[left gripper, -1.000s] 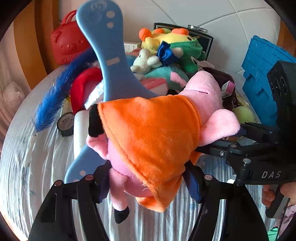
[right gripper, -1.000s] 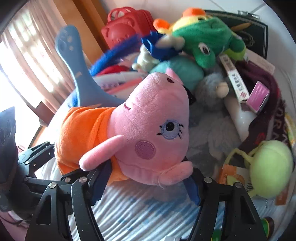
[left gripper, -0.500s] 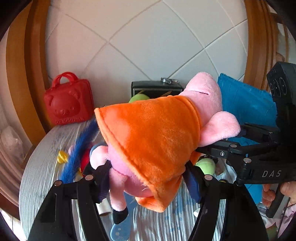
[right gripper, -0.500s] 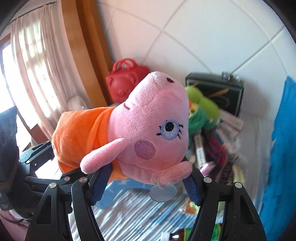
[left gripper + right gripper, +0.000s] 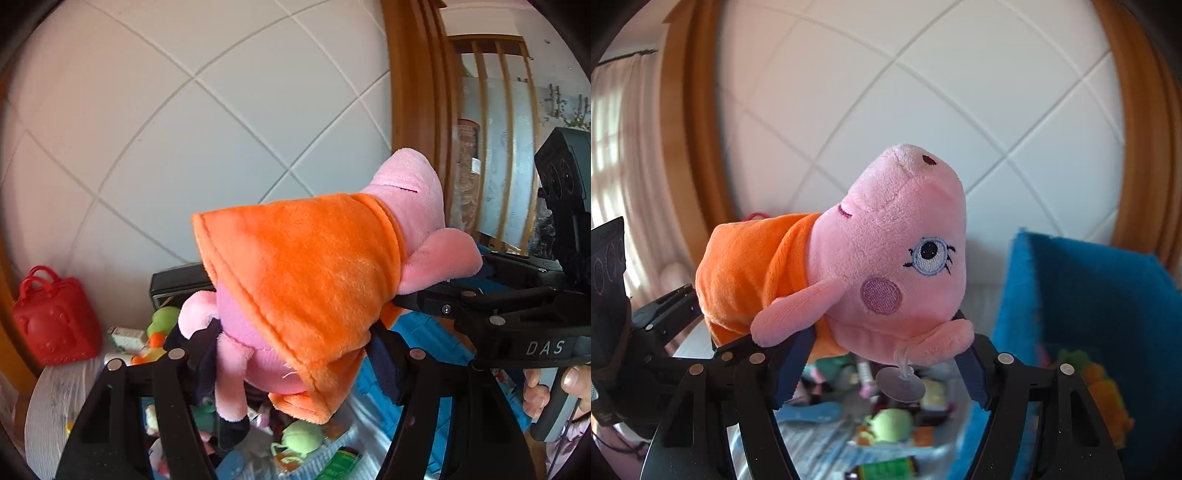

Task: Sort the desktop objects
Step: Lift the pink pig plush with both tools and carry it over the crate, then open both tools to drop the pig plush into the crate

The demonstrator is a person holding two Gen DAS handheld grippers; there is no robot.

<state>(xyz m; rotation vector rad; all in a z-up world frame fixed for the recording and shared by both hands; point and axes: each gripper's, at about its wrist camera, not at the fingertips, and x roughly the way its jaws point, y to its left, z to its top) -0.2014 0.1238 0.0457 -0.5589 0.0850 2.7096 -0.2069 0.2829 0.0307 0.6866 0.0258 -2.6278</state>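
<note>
A pink pig plush [image 5: 314, 273] in an orange dress is held up in the air in front of the tiled wall. My left gripper [image 5: 291, 354] is shut on its body and dress, legs dangling between the fingers. My right gripper [image 5: 882, 365] is shut on the pig's head [image 5: 886, 251], with a clear suction cup [image 5: 900, 384] hanging under the chin. In the left wrist view the right gripper [image 5: 498, 314] reaches in from the right, with a person's hand [image 5: 576, 380] on its handle. The left gripper [image 5: 665, 317] shows at the left of the right wrist view.
Below lies a pile of toys and small items [image 5: 886, 424] on the striped table. A blue felt box [image 5: 1089, 295] stands at the right with toys inside. A red bear bag [image 5: 51, 325] and a black case [image 5: 177, 284] sit against the wall.
Both grippers have lifted the pig plush well above the table. The toy pile has sunk to the bottom of both views and the tiled wall now fills the background.
</note>
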